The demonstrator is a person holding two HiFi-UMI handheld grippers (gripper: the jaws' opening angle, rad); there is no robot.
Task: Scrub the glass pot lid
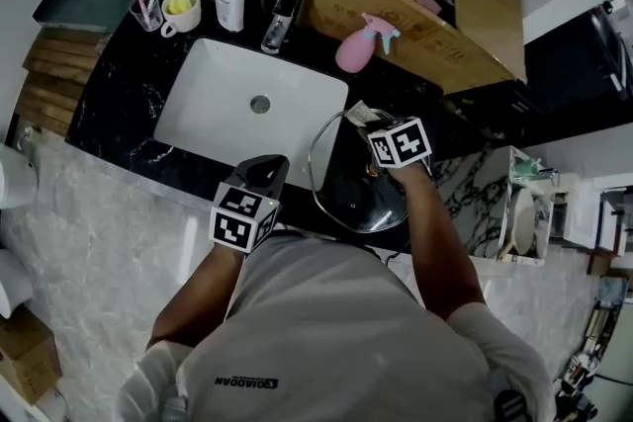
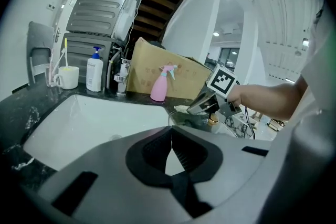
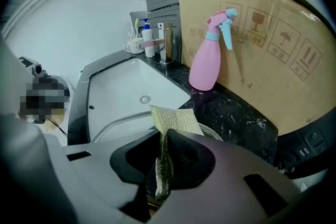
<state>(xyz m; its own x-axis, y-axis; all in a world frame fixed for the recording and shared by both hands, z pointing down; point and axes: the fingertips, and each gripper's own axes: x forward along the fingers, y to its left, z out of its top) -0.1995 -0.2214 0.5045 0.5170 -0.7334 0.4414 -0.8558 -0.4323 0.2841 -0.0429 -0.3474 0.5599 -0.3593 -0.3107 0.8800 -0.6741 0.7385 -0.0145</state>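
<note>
glass pot lid (image 1: 346,195): flat on the black table (image 1: 119,104), at 4 o'clock from the drain of the white sink (image 1: 213,119); left rim reaching over the sink's right edge; rim also seen as a thin curved line (image 3: 118,119) in the right gripper view.
right tongs (image 1: 362,118) (image 3: 164,139): over the lid's 12 o'clock rim; jaws closed tight on a scouring pad (image 3: 176,119).
scouring pad, detail: yellowish mesh, pinched on edge between the two jaws, free end fanning out past the tips towards the sink.
left tongs (image 1: 265,171) (image 2: 171,134): at 9 o'clock from the lid, above the sink's near edge; jaws brought together tip to tip, nothing between them; apart from the lid.
pink spray bottle (image 1: 358,46): upright on the table at 12 o'clock from the lid, just beside the cardboard box (image 1: 420,30).
cardboard box, detail: open-topped, at 1 o'clock from the lid.
faucet (image 1: 280,18): at 12 o'clock of the sink, on the back rim.
white pump bottle (image 1: 228,1): at 11 o'clock of the sink, next to a mug (image 1: 181,12) holding a yellow toothbrush.
</note>
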